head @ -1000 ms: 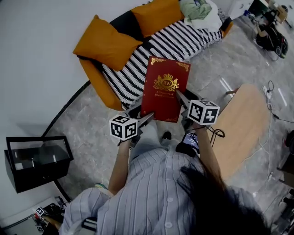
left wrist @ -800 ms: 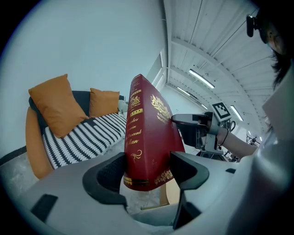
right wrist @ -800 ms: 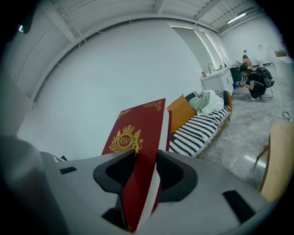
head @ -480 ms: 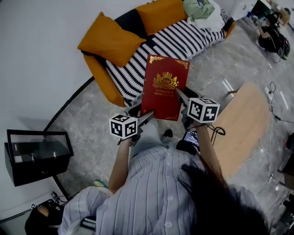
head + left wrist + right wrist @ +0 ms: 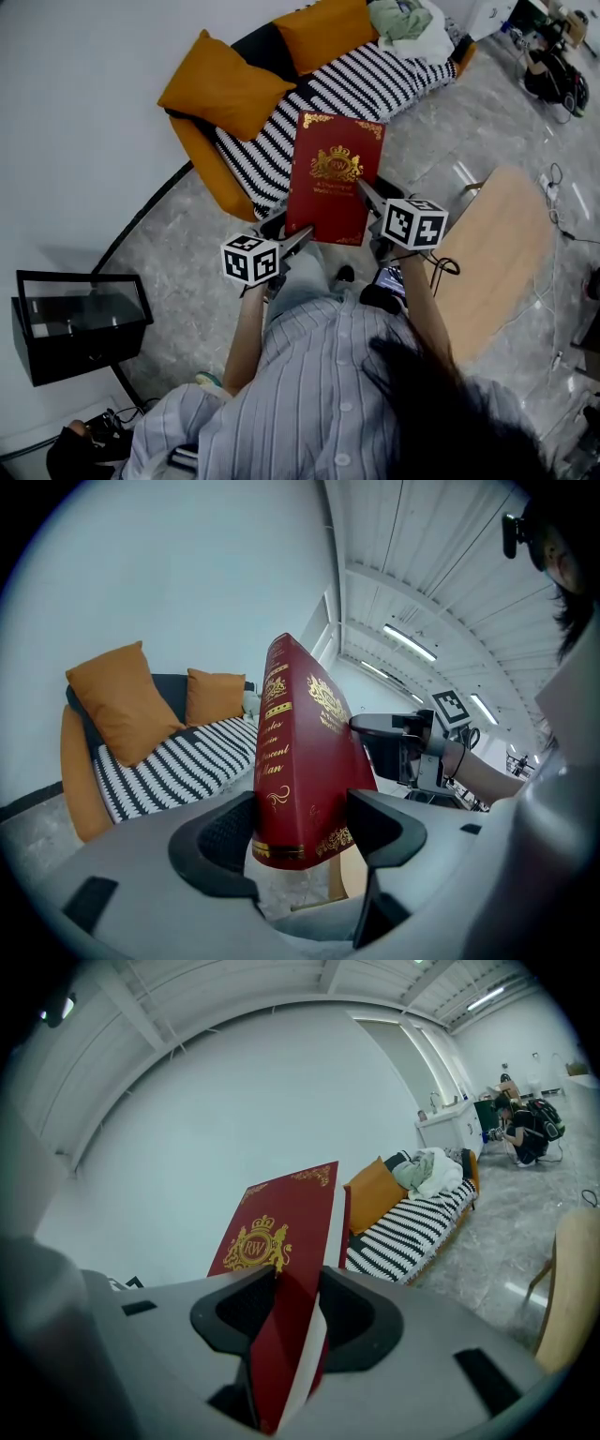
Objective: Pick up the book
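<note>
Below lie a grey marble floor (image 5: 178, 262) and a striped sofa (image 5: 272, 150). The red book (image 5: 330, 178) is held aloft: left gripper (image 5: 298, 242) clamped on its spine corner, right gripper (image 5: 364, 195) on its page edge.

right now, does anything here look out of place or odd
Only a crumpled heap of pale cloth at the far end of the striped sofa. The red book looks undamaged, clamped by the left gripper and right gripper.
</note>
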Action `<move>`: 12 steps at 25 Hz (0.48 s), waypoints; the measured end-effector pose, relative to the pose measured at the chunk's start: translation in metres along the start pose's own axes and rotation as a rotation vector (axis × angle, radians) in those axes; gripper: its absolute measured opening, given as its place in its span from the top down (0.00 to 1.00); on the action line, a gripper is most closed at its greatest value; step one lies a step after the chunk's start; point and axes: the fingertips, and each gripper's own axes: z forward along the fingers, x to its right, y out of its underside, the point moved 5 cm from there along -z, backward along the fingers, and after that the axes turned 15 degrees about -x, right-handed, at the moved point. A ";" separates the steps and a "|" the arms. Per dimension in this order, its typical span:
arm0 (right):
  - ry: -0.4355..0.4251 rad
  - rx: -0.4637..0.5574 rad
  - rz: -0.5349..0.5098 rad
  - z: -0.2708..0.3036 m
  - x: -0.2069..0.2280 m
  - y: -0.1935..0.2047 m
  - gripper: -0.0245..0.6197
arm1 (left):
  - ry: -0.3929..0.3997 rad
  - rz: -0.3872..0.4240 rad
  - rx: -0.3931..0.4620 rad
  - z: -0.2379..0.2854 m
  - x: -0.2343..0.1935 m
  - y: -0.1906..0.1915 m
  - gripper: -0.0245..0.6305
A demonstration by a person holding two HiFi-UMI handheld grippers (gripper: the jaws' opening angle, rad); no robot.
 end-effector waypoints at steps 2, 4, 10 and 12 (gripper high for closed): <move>0.000 -0.001 0.005 0.001 0.004 -0.005 0.72 | -0.001 0.002 -0.003 0.002 -0.001 -0.006 0.48; -0.001 -0.002 0.005 0.001 0.004 -0.004 0.72 | -0.002 0.002 -0.002 0.002 -0.001 -0.005 0.48; -0.001 -0.001 -0.011 0.002 0.000 0.000 0.72 | -0.002 0.000 0.008 0.001 -0.002 0.002 0.48; 0.000 0.004 -0.012 0.002 0.001 0.000 0.72 | -0.003 0.006 0.010 0.002 -0.002 0.001 0.48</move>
